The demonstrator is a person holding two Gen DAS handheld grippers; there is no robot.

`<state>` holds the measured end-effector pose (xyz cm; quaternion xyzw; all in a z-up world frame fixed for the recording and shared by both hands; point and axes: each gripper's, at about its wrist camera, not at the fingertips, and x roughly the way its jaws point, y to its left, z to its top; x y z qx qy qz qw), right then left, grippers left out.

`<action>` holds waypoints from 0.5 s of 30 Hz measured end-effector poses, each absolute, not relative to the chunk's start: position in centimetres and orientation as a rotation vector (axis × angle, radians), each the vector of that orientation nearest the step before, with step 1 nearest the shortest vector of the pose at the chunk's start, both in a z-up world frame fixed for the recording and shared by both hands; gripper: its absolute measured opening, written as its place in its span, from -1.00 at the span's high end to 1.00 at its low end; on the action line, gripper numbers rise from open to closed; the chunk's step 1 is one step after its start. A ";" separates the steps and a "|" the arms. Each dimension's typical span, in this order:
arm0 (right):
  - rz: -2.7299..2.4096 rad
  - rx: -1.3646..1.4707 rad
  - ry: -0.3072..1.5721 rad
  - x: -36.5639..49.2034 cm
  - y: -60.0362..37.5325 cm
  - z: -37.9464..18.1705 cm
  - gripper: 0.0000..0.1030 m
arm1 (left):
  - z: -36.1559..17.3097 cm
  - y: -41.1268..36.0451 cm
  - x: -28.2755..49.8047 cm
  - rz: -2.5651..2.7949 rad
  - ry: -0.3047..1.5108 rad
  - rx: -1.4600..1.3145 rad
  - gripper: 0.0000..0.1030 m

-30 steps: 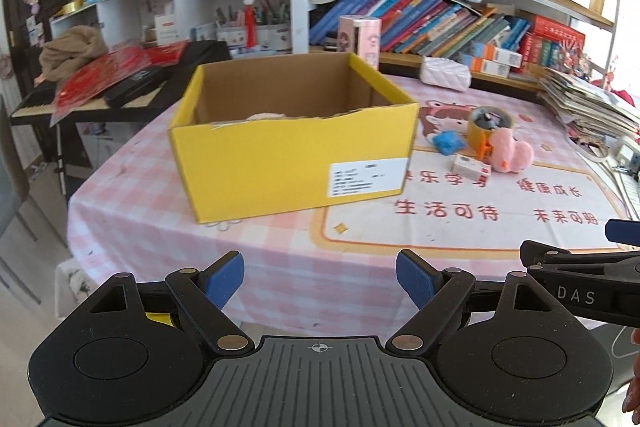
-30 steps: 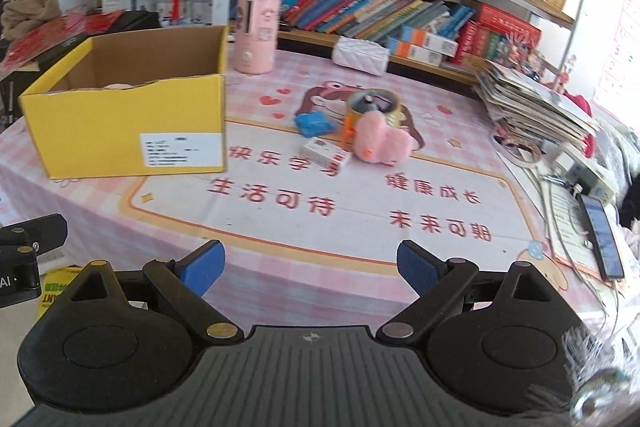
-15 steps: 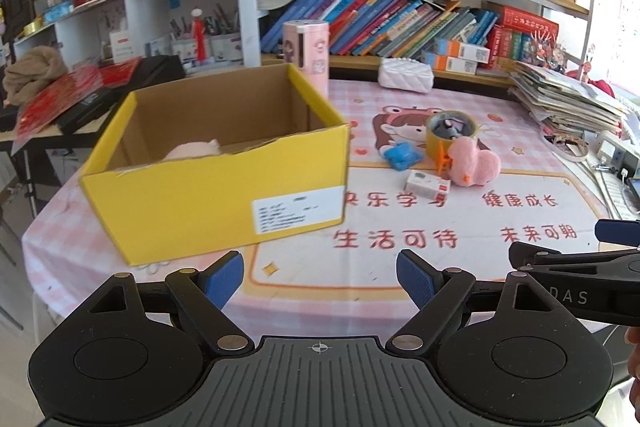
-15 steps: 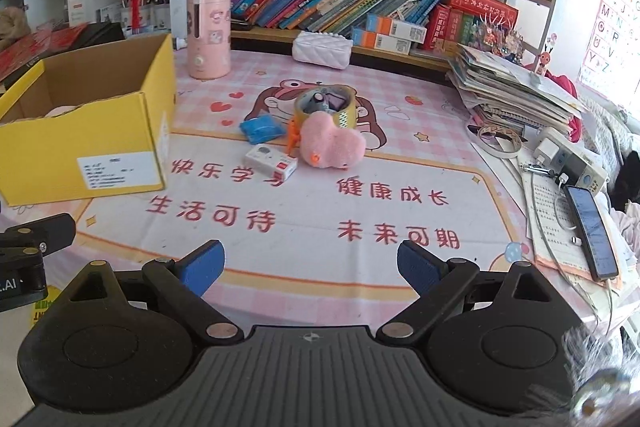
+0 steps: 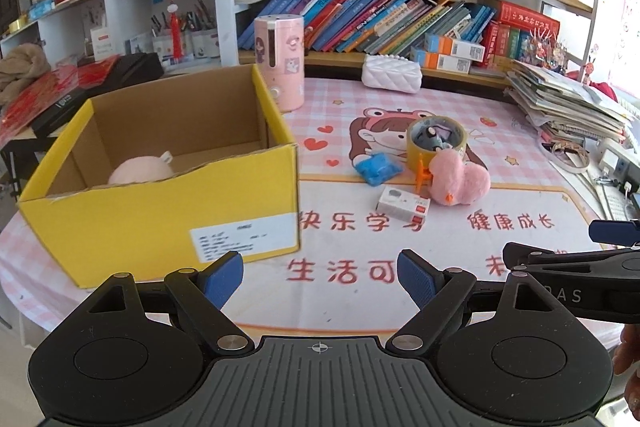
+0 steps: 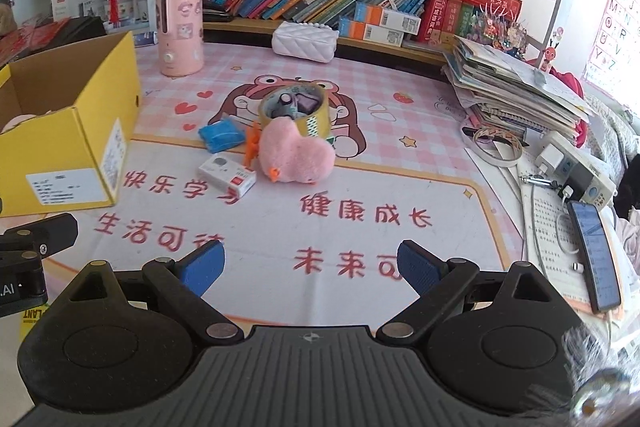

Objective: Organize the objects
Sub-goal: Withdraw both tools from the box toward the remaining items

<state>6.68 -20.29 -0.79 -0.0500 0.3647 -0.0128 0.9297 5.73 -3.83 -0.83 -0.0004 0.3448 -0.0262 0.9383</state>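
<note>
An open yellow cardboard box (image 5: 160, 211) (image 6: 68, 147) stands on the left of the pink table mat, with a pink plush item (image 5: 140, 169) inside. To its right lies a cluster: a yellow tape roll (image 5: 436, 143) (image 6: 294, 109) holding small items, a pink plush heart (image 5: 460, 183) (image 6: 296, 157), a blue packet (image 5: 376, 167) (image 6: 222, 135), a small white box (image 5: 402, 205) (image 6: 226, 175) and an orange clip (image 6: 251, 145). My left gripper (image 5: 320, 277) is open over the mat's near edge, empty. My right gripper (image 6: 310, 265) is open too, nothing between its fingers.
A pink cylinder (image 6: 180, 27) and a white quilted pouch (image 6: 304, 41) stand at the back. Bookshelves (image 5: 400, 15) rise behind the table. A pile of books and papers (image 6: 516, 91), a power strip (image 6: 576, 171) and a phone (image 6: 596, 251) crowd the right edge.
Both grippers have advanced over the table toward the cluster, so the box has shifted left in both views and the objects look nearer. Jaws unchanged.
</note>
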 end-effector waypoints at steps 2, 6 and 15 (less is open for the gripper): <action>-0.018 -0.101 0.745 7.3 -20.8 -0.8 -0.81 | -0.9 -4.4 6.3 -0.053 0.705 -0.001 -0.68; 0.002 -0.097 0.740 8.7 -21.9 -0.8 -0.78 | -1.2 -5.5 7.5 -0.057 0.712 -0.005 -0.68; 0.061 -0.102 0.732 11.5 -23.8 -1.0 -0.70 | -1.7 -7.7 9.4 -0.067 0.713 -0.007 -0.68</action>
